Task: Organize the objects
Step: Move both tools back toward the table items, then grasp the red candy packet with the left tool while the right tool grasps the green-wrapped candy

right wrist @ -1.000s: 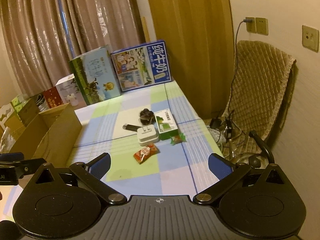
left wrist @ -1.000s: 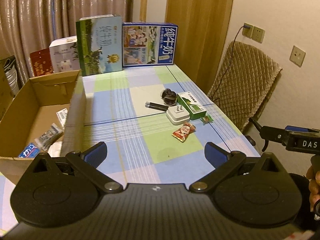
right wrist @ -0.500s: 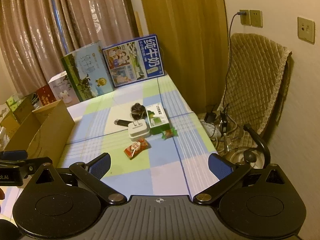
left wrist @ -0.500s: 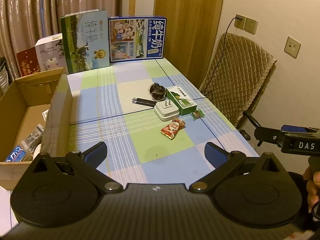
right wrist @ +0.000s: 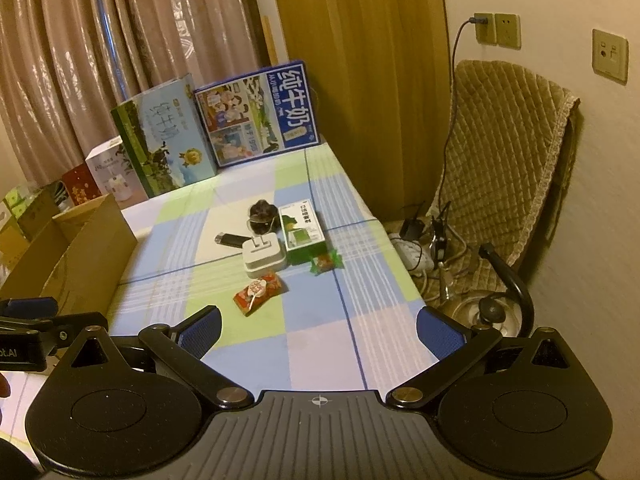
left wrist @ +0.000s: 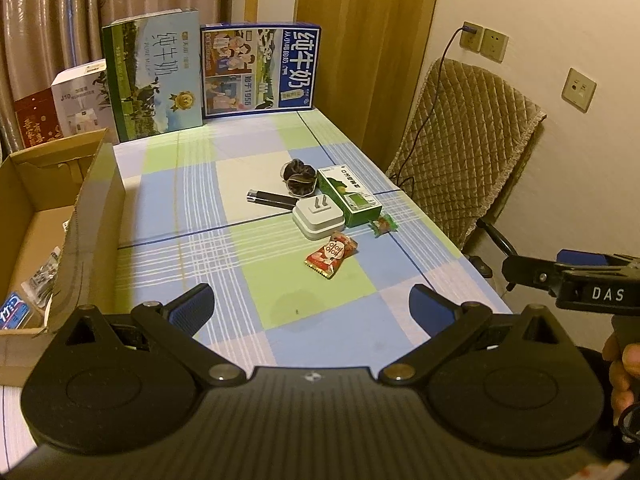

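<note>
I'm working in a home: ahead of my tongs a bench under a checked cloth [left wrist: 168, 200], milk cartons [left wrist: 258, 68] before curtains [right wrist: 120, 40], and a quilt-covered chair [right wrist: 504, 152] to their right by wall sockets [right wrist: 496, 30].

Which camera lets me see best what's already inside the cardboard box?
The left wrist view. It looks down into the cardboard box, showing small packets on its floor. The right wrist view shows only the box's outer wall and rim; its contents are hidden.

The checked desk [left wrist: 248, 272] carries a cardboard box [left wrist: 100, 200], milk cartons [left wrist: 260, 68], charger [left wrist: 318, 220], green box [left wrist: 348, 196], snack packet [left wrist: 331, 254], candy [left wrist: 385, 225], black stick [left wrist: 272, 200] and scrunchie [left wrist: 298, 178].
</note>
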Available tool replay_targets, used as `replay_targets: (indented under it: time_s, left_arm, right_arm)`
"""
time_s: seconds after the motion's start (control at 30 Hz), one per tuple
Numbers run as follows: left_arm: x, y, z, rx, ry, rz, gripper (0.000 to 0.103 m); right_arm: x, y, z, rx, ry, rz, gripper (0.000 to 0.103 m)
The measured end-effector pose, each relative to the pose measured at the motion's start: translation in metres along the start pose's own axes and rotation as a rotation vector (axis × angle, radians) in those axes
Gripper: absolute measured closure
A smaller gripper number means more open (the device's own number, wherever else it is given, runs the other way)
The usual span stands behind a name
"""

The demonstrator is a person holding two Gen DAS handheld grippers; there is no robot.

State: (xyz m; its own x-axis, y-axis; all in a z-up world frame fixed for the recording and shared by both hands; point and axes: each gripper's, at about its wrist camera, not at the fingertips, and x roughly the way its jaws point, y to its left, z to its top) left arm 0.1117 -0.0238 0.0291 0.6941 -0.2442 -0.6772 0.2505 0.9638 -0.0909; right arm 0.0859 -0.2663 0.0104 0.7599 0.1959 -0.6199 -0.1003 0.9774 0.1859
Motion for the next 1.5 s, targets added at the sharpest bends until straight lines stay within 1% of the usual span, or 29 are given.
replay_targets:
  time_s: [0.2, 0.3, 0.4, 0.5, 0.53, 0.57, 0.7, 0.83, 0.9, 0.97, 1.07, 1.2, 1.33, 1.4, 1.43, 1.47, 1.5]
  left_arm:
    - [0.016, -0.001, 0.005, 0.026, 0.009, -0.013, 0.001]
    - [0.027, -0.002, 0.008, 0.04, 0.011, -0.025, 0.002]
    - [0.041, -0.001, 0.011, 0.058, 0.017, -0.03, 0.002]
    - [0.058, 0.0, 0.013, 0.077, 0.029, -0.031, 0.004]
    - [0.064, 0.0, 0.014, 0.082, 0.031, -0.034, 0.004]
    - [0.07, 0.001, 0.015, 0.088, 0.034, -0.038, 0.005]
    - [0.097, 0.003, 0.019, 0.107, 0.041, -0.048, 0.006]
    - [0.128, 0.003, 0.02, 0.136, 0.058, -0.06, 0.013]
    - [0.144, 0.003, 0.02, 0.157, 0.069, -0.064, 0.015]
    - [0.157, 0.002, 0.019, 0.174, 0.075, -0.073, 0.018]
    - [0.177, 0.0, 0.017, 0.212, 0.088, -0.086, 0.024]
    - [0.201, -0.005, 0.015, 0.285, 0.104, -0.11, 0.033]
    - [0.22, -0.011, 0.015, 0.332, 0.112, -0.133, 0.045]
    - [0.229, -0.014, 0.016, 0.349, 0.115, -0.15, 0.047]
    - [0.232, -0.014, 0.016, 0.351, 0.12, -0.159, 0.051]
    - [0.237, -0.015, 0.016, 0.352, 0.127, -0.166, 0.059]
    - [0.241, -0.015, 0.015, 0.35, 0.134, -0.168, 0.063]
  right_arm:
    - [0.012, -0.003, 0.005, -0.017, 0.011, -0.004, 0.002]
    - [0.02, -0.002, 0.009, -0.05, 0.019, -0.002, 0.002]
    - [0.033, 0.001, 0.013, -0.1, 0.046, -0.005, 0.002]
    - [0.049, 0.0, 0.017, -0.113, 0.063, -0.01, 0.003]
    - [0.055, -0.002, 0.019, -0.111, 0.062, -0.017, 0.005]
    - [0.061, -0.003, 0.021, -0.107, 0.067, -0.02, 0.009]
    - [0.089, -0.011, 0.033, -0.103, 0.099, -0.014, 0.015]
    - [0.114, -0.015, 0.043, -0.121, 0.094, -0.02, 0.019]
    - [0.126, -0.02, 0.045, -0.109, 0.083, -0.027, 0.021]
    - [0.14, -0.024, 0.044, -0.088, 0.079, -0.029, 0.025]
    - [0.16, -0.027, 0.038, -0.098, 0.086, -0.019, 0.029]
    - [0.181, -0.026, 0.034, -0.117, 0.118, 0.003, 0.03]
    - [0.196, -0.027, 0.034, -0.127, 0.134, 0.003, 0.031]
    - [0.203, -0.029, 0.036, -0.129, 0.14, 0.004, 0.031]
    - [0.206, -0.029, 0.036, -0.131, 0.141, 0.007, 0.031]
    - [0.208, -0.029, 0.036, -0.133, 0.143, 0.006, 0.031]
    - [0.21, -0.029, 0.036, -0.134, 0.146, 0.003, 0.031]
